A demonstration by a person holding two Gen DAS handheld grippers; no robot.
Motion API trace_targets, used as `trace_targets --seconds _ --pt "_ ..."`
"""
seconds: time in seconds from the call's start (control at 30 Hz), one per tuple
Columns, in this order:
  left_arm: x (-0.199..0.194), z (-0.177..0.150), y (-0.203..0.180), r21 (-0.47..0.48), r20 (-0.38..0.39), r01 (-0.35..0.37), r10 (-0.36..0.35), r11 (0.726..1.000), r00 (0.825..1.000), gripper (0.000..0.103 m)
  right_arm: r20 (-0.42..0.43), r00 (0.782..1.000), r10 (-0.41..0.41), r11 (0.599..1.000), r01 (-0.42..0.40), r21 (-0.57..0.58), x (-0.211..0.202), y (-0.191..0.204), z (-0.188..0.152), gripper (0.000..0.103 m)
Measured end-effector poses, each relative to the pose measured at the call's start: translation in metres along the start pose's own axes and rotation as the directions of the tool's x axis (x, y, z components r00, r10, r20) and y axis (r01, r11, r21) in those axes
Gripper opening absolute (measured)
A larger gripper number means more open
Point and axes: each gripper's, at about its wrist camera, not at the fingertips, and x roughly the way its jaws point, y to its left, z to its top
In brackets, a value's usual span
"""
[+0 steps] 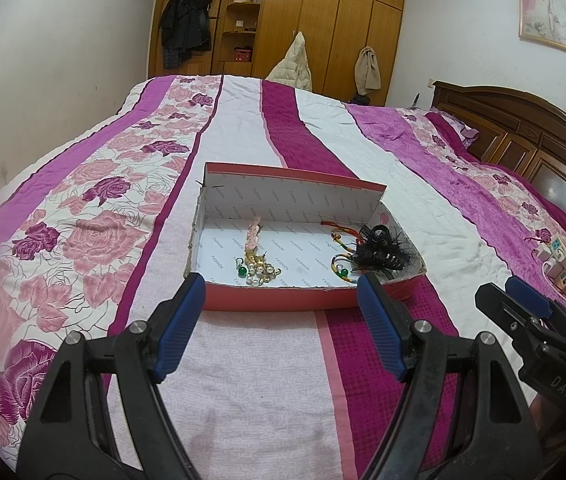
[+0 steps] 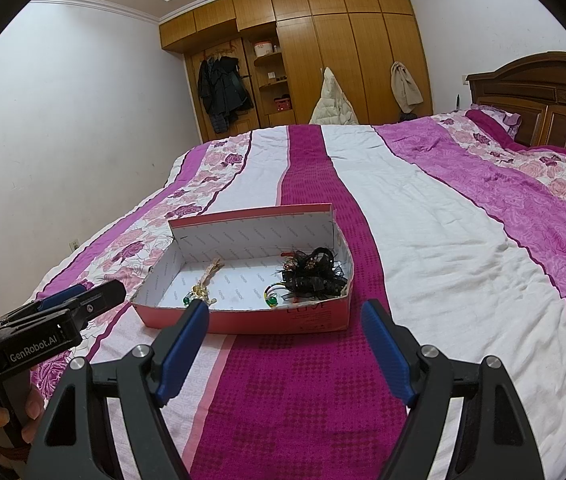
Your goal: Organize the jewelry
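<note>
Lying straight ahead of both wide-open, empty tools, L tool (image 1: 281,294) & R tool (image 2: 285,322), red box (image 1: 283,300) is sitting long-axis crosswise, pearl cluster (image 1: 257,270) nearer L.

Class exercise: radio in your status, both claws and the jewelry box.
Left claw open, empty. Right claw open, empty. Red cardboard box open on bed, jewelry inside. Path clear.
</note>
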Motion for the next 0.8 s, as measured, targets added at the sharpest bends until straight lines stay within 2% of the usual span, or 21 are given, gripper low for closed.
trace_targets --seconds 0.8 --pt "0.0017 -0.0013 -0.002 0.001 -0.007 -0.005 0.005 1.0 1.0 0.071 0.0 1.0 -0.001 1.0 0.001 -0.001 -0.0001 0.0003 -0.0008 0.08"
